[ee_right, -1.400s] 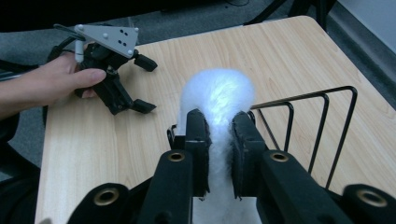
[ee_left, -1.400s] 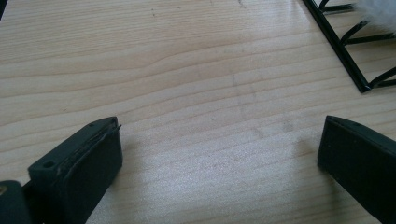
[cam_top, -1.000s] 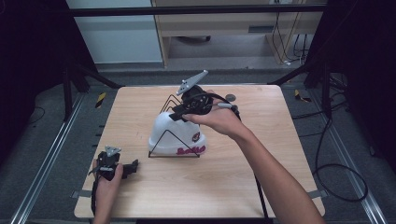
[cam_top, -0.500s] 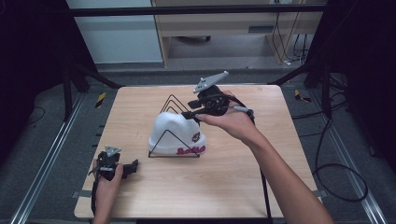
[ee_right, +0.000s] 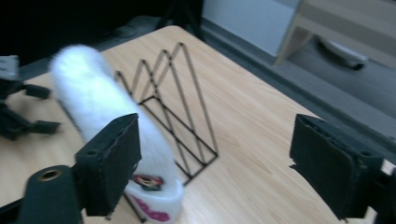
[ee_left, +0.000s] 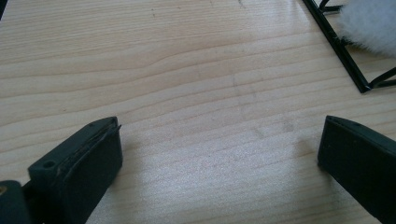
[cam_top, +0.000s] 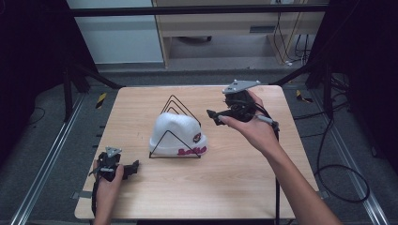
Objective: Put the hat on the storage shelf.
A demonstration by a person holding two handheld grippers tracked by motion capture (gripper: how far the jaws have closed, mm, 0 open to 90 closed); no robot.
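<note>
The right gripper (cam_top: 217, 117) has drawn back from the white fleece hat (cam_top: 174, 133), which sits slotted in the black wire rack (cam_top: 174, 108) just off the gripper's left jaw. Its jaws stand wide apart and empty, so the placing looks finished. The left gripper (cam_top: 133, 168) rests low on the wooden table (cam_top: 234, 183), jaws also spread wide around nothing, the rack ahead and to its right.

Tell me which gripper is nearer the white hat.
Right. The right gripper hangs open in the air just beside the white hat on the wire rack; the left gripper rests open near the table's front corner, farther off.
</note>
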